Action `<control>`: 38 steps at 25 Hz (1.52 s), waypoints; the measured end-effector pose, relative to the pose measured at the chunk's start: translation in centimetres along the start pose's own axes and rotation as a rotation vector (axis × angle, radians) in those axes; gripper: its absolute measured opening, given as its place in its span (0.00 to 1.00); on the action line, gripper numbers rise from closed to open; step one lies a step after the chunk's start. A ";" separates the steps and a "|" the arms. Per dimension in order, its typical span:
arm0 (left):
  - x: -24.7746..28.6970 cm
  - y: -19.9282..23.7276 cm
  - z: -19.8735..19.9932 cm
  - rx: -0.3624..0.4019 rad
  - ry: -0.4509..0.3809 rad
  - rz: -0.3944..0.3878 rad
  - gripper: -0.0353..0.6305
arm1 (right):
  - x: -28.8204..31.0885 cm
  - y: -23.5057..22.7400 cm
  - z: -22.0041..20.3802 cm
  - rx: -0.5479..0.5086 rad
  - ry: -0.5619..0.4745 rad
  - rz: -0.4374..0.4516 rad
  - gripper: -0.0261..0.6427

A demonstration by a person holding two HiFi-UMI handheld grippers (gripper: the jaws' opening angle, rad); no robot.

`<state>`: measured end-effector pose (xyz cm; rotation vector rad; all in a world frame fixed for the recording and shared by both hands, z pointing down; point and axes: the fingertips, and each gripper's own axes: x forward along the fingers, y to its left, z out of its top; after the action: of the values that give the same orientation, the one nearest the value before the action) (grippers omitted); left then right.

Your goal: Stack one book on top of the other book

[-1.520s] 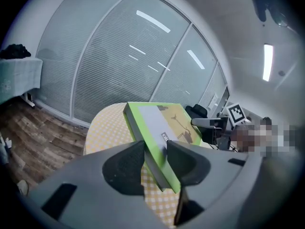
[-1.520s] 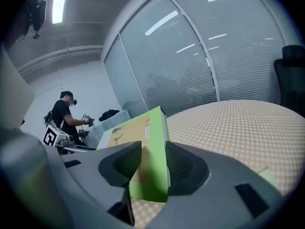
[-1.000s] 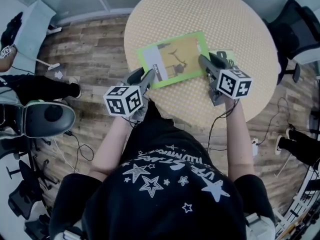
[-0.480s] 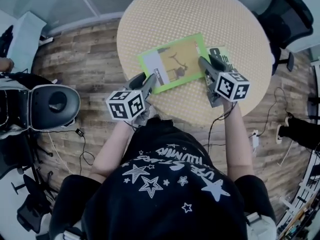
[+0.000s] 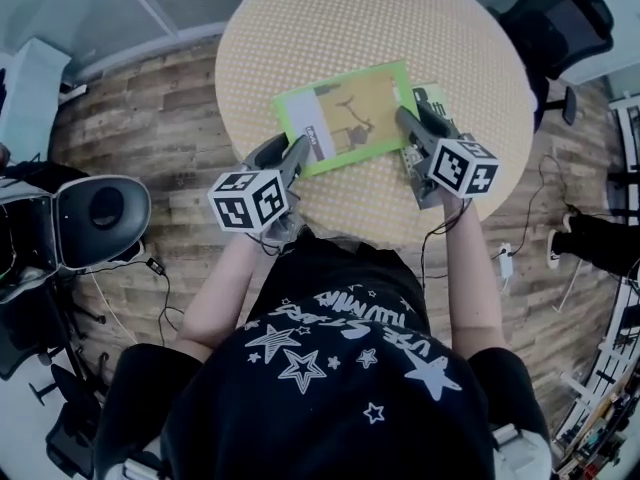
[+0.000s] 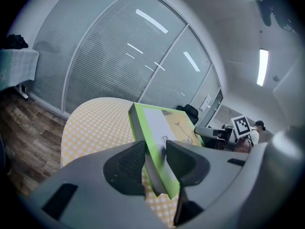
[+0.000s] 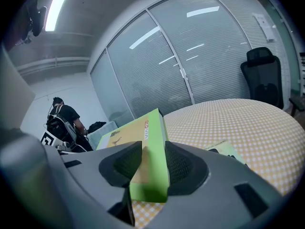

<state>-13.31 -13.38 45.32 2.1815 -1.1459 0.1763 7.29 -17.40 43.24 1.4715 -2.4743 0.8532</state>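
A green book (image 5: 345,118) with a yellow cover picture lies across the near part of the round checked table (image 5: 370,18). My left gripper (image 5: 296,154) is shut on its near left corner, and the book (image 6: 157,128) sits tilted between the left gripper (image 6: 155,159) pads. My right gripper (image 5: 404,122) is shut on the book's right edge; the right gripper view shows this gripper (image 7: 148,163) clamped on the book (image 7: 138,137). A second, paler book (image 5: 437,103) lies flat on the cloth under and just right of the right gripper, and it shows again as the second book (image 7: 224,150).
The table's near rim (image 5: 340,233) is just beyond my body. A black office chair (image 5: 560,18) stands at the far right and a grey chair (image 5: 95,218) at the left on the wooden floor. Cables (image 5: 505,263) trail on the floor. A person (image 7: 64,116) stands by the glass wall.
Both grippers stay clamped on the green book. The right gripper has shifted a little sideways with it, and more of the paler book shows beside it. The head view has drifted.
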 end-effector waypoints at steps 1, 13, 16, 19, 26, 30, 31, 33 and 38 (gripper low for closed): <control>0.1 -0.3 0.1 0.006 -0.002 0.003 0.26 | 0.0 -0.2 0.2 -0.001 -0.002 0.010 0.28; 4.8 -8.3 -1.7 -0.038 -0.095 0.221 0.26 | -1.2 -8.8 2.5 -0.013 0.060 0.237 0.28; 6.5 -10.7 -2.9 -0.054 -0.112 0.265 0.26 | -1.8 -11.4 2.8 -0.025 0.082 0.292 0.28; 6.9 -12.1 -4.3 -0.083 -0.133 0.319 0.26 | -2.2 -12.5 2.5 -0.042 0.108 0.335 0.28; 7.7 -18.6 -7.4 -0.114 -0.181 0.410 0.26 | -6.8 -15.6 2.2 -0.075 0.139 0.426 0.27; 7.4 -19.6 -7.9 -0.141 -0.185 0.417 0.26 | -6.7 -15.8 2.3 -0.067 0.159 0.447 0.28; 7.3 -19.7 -8.1 -0.144 -0.185 0.417 0.26 | -6.8 -15.6 2.4 -0.072 0.158 0.450 0.27; 7.1 -19.8 -8.4 -0.148 -0.185 0.416 0.26 | -6.9 -15.2 2.6 -0.085 0.155 0.453 0.28; 7.0 -19.8 -8.4 -0.156 -0.182 0.396 0.26 | -7.1 -15.2 2.5 -0.083 0.162 0.430 0.27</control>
<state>7.77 -5.15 44.96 1.8453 -1.6323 0.0550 24.19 -18.78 44.44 0.8157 -2.7008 0.8785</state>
